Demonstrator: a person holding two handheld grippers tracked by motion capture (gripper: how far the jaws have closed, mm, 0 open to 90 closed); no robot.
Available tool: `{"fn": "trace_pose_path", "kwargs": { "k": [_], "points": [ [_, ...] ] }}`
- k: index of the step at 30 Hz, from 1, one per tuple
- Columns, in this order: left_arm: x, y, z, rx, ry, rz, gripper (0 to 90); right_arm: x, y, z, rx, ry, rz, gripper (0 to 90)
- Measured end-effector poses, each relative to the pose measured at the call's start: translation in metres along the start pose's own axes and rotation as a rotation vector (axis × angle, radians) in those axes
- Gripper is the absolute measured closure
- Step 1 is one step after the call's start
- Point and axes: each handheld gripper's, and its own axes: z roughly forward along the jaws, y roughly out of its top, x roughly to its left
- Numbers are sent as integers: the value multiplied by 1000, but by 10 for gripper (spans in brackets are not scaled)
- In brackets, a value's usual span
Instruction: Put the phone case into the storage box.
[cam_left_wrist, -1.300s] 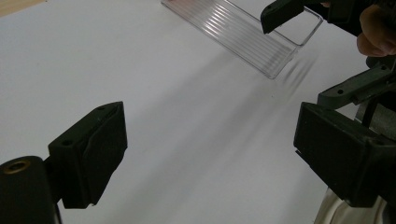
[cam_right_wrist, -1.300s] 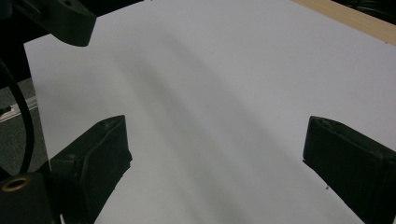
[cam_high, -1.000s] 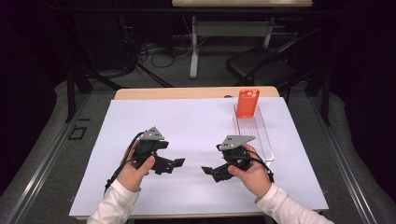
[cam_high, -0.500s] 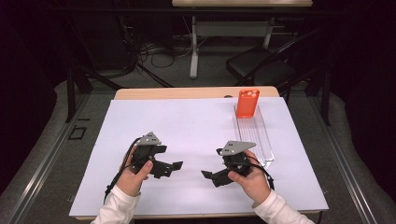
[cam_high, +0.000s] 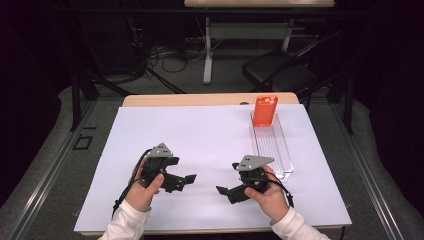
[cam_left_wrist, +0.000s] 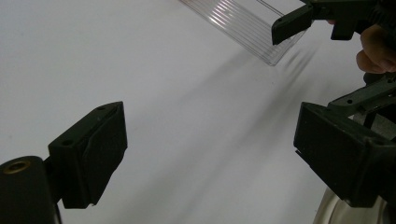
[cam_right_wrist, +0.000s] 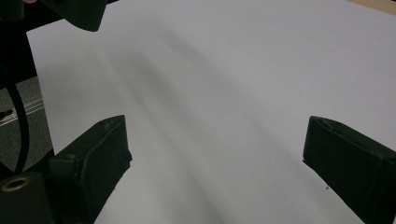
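Note:
An orange case-like object (cam_high: 264, 110) stands upright at the far end of a clear ribbed plastic tray (cam_high: 274, 146) on the right side of the white sheet (cam_high: 200, 130). My left gripper (cam_high: 184, 181) (cam_left_wrist: 210, 154) hovers low over the sheet at near left, open, with only bare sheet between its jaws. My right gripper (cam_high: 227, 192) (cam_right_wrist: 215, 154) is at near right, also open and holding nothing. The two point toward each other. In the left gripper view, the tray's near corner (cam_left_wrist: 243, 25) and the right gripper's jaw tip lie ahead.
The white sheet covers most of a wooden table (cam_high: 210, 99). Beyond the table are a dark chair (cam_high: 280, 72), a desk leg (cam_high: 207, 55) and cables on the floor. Metal rails (cam_high: 45, 170) run along both sides of the table.
Both hands have slipped a touch toward the near edge of the table. The jaws stand as wide as before.

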Motion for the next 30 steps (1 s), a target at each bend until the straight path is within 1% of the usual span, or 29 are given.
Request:
{"fn": "trace_pose_path", "kwargs": {
  "k": [3,6,9,12,14,22,27,30],
  "points": [
    [0,-1,0,6,0,3,98,0,-2,0,-4,-2,3,65],
    [0,-2,1,4,-1,0,98,0,-4,0,-1,-2,2,65],
    [0,-3,1,-2,2,-3,98,1,-6,1,-8,1,12,65],
    [1,-3,0,2,3,-1,98,1,-8,1,-16,1,14,65],
    [1,-3,0,-4,6,-4,98,1,-8,1,-20,2,14,65],
    [2,-4,-3,-17,11,2,98,2,-11,4,-16,5,13,65],
    [3,-4,-4,-20,9,-10,98,3,-12,5,-20,8,16,65],
    [3,-4,-3,-20,12,-10,98,2,-12,5,-13,10,15,65]
  ]
}}
